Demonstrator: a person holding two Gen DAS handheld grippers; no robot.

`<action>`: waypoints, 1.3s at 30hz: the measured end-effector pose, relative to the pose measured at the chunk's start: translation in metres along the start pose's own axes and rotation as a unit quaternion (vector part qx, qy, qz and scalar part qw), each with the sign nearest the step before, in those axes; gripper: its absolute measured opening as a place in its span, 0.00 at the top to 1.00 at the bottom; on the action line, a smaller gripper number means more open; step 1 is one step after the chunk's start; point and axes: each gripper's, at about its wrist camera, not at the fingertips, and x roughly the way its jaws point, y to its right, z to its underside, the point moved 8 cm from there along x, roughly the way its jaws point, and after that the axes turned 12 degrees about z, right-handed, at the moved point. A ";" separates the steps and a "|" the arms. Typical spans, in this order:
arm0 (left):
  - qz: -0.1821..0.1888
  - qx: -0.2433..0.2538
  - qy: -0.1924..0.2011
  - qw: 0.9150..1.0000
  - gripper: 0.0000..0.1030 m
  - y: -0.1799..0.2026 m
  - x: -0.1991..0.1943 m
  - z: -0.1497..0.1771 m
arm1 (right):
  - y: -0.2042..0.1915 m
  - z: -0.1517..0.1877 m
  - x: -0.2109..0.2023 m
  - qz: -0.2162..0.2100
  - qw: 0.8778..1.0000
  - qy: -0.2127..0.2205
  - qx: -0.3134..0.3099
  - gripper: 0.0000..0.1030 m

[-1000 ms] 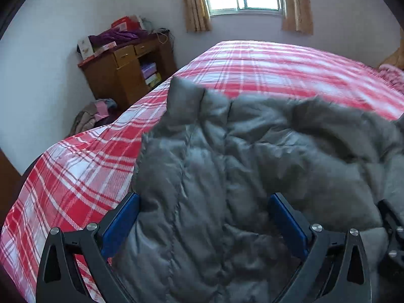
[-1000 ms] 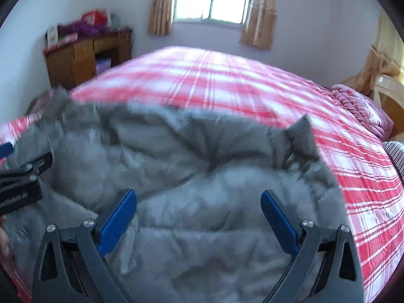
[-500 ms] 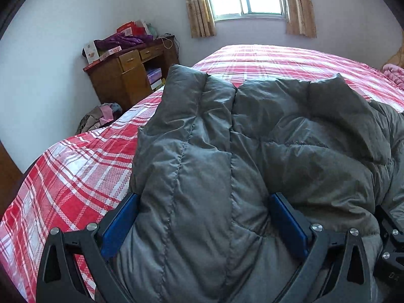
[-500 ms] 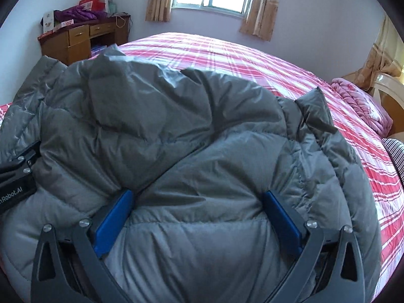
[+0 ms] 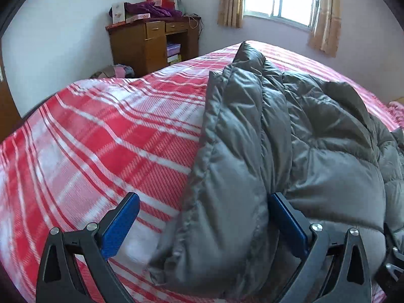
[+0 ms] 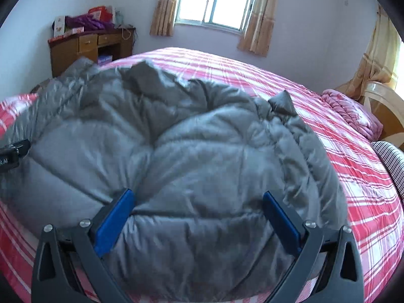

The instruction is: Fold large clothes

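Observation:
A grey quilted down jacket (image 5: 290, 139) lies bunched on the bed with the red-and-white plaid sheet (image 5: 113, 139). My left gripper (image 5: 202, 217) is open; the jacket's left edge lies between its blue pads, nearer the right pad (image 5: 287, 219), while the left pad (image 5: 118, 224) is over bare sheet. The jacket fills the right wrist view (image 6: 176, 151). My right gripper (image 6: 197, 212) is open with the puffy near edge of the jacket bulging between its pads. The left gripper's body shows at the left edge of the right wrist view (image 6: 12, 154).
A wooden desk (image 5: 154, 43) piled with boxes and purple cloth stands against the far left wall. A window with curtains (image 6: 214, 2) is behind the bed. A pink folded blanket (image 6: 353, 116) and a chair (image 6: 383, 108) are at the right side.
The jacket has dropped from a raised, spread position onto the bed. The left gripper has shifted left, so its left pad is now over bare sheet.

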 end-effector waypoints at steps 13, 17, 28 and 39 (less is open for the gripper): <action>0.132 0.009 -0.006 0.991 0.52 0.028 0.014 -0.003 | -0.009 0.012 0.013 0.019 1.000 0.009 -0.023 0.00; 0.162 0.000 -0.006 0.987 0.83 0.029 0.012 -0.007 | -0.010 0.013 0.012 0.014 1.000 0.006 -0.020 0.00; 0.193 -0.051 0.017 0.980 0.92 -0.006 -0.031 -0.018 | -0.021 0.014 0.001 0.038 0.999 0.006 -0.028 0.00; 0.180 -0.060 0.078 0.979 0.93 -0.048 -0.089 -0.057 | -0.090 0.006 -0.035 -0.044 0.995 0.034 -0.086 0.00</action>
